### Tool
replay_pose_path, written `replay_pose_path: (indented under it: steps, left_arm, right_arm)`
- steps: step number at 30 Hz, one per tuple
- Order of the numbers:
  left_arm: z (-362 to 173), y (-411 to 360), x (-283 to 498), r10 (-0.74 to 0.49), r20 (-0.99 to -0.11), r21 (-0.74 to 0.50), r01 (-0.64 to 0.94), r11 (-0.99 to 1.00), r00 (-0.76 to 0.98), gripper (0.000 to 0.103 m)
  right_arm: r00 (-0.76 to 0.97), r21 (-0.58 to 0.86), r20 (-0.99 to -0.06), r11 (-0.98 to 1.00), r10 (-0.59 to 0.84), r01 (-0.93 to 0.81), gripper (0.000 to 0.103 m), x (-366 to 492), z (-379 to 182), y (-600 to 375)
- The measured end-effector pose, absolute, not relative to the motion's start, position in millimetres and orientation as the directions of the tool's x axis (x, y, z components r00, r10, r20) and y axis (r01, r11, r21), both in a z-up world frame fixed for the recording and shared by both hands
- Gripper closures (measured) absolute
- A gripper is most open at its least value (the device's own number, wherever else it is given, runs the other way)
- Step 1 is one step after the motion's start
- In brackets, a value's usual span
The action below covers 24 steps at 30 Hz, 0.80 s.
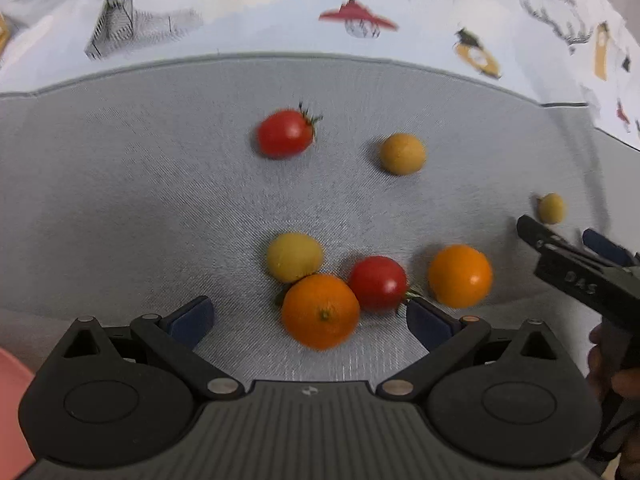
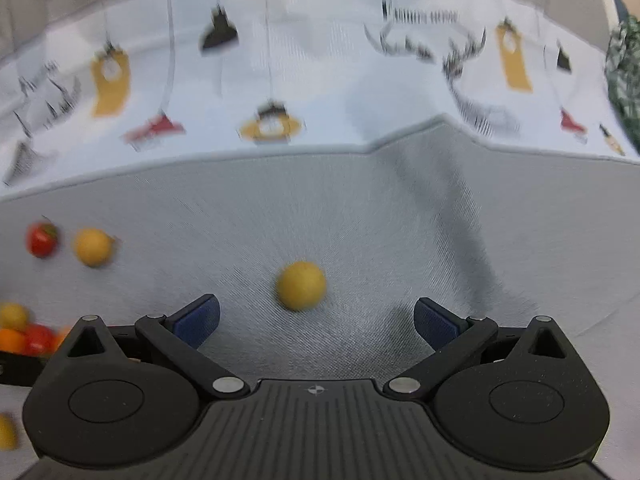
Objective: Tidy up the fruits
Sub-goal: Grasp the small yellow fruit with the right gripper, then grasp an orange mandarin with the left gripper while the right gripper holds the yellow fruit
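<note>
Fruits lie on a grey mat (image 1: 120, 200). In the left wrist view my left gripper (image 1: 308, 318) is open, and an orange (image 1: 320, 310) sits between its fingers near the tips. Touching that orange are a yellow fruit (image 1: 294, 257) and a red tomato (image 1: 378, 282). A second orange (image 1: 460, 275) lies to the right. Farther off are a red tomato (image 1: 285, 133), a tan-yellow fruit (image 1: 402, 153) and a small yellow fruit (image 1: 551, 208). My right gripper (image 2: 316, 318) is open, with a yellow fruit (image 2: 301, 285) just ahead of its fingertips.
The grey mat (image 2: 440, 220) lies on a white printed tablecloth (image 1: 280, 20). A pink object (image 1: 12, 400) shows at the lower left. The right gripper's body (image 1: 580, 276) and a hand (image 1: 616, 380) enter the left view at the right edge. A fold runs across the mat's right side.
</note>
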State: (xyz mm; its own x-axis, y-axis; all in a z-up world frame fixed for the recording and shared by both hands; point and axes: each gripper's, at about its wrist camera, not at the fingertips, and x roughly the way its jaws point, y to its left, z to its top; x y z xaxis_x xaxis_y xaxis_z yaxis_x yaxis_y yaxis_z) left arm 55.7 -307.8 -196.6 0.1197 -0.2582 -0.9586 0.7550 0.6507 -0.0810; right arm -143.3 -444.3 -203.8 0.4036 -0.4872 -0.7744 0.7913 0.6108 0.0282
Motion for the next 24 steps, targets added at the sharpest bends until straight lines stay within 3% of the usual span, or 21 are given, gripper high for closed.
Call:
replay_pose_path:
  steps: [2, 3, 4, 5, 6, 8, 9, 22, 24]
  left_arm:
    - [-197.7, -311.1, 53.5, -0.265, -0.953, -0.058, 0.764, 0.643, 0.150, 0.001]
    - [-196.9, -313.0, 51.8, -0.276, -0.950, -0.062, 0.775, 0.628, 0.148, 0.007]
    - [-194.6, -314.0, 49.6, -0.287, -0.946, -0.061, 0.785, 0.616, 0.151, 0.024]
    - [-189.6, -313.6, 46.4, -0.306, -0.939, -0.062, 0.796, 0.602, 0.158, 0.037]
    - [-184.9, -313.8, 44.0, -0.311, -0.937, -0.059, 0.803, 0.593, 0.160, 0.061]
    - [-177.2, -310.0, 42.7, -0.335, -0.931, -0.089, 0.801, 0.592, 0.144, 0.080]
    - [-174.1, -307.5, 41.9, -0.346, -0.927, -0.099, 0.798, 0.595, 0.143, 0.098]
    - [-157.7, -282.2, 54.2, -0.362, -0.925, -0.155, 0.753, 0.640, 0.117, 0.102]
    - [-159.1, -282.5, 55.9, -0.365, -0.924, -0.156, 0.754, 0.638, 0.118, 0.097]
  right_arm:
    - [0.430, 0.036, -0.742, 0.610, -0.514, 0.792, 0.001, -144.4, -209.1, -443.7]
    - [0.429, 0.033, -0.743, 0.612, -0.514, 0.791, 0.001, -144.1, -209.2, -442.7]
    - [0.432, 0.035, -0.741, 0.613, -0.514, 0.789, 0.001, -144.3, -208.9, -442.3]
    - [0.438, 0.037, -0.741, 0.620, -0.509, 0.784, 0.013, -144.2, -208.7, -442.1]
    - [0.454, 0.041, -0.728, 0.628, -0.513, 0.777, 0.042, -144.7, -207.0, -440.8]
    - [0.469, 0.039, -0.722, 0.647, -0.508, 0.761, 0.077, -144.0, -199.1, -437.0]
    - [0.463, 0.045, -0.737, 0.647, -0.493, 0.761, 0.077, -142.7, -195.7, -437.3]
    - [0.467, 0.078, -0.769, 0.662, -0.436, 0.746, 0.077, -143.6, -171.1, -413.0]
    - [0.460, 0.084, -0.778, 0.655, -0.428, 0.751, 0.077, -144.7, -173.4, -414.7]
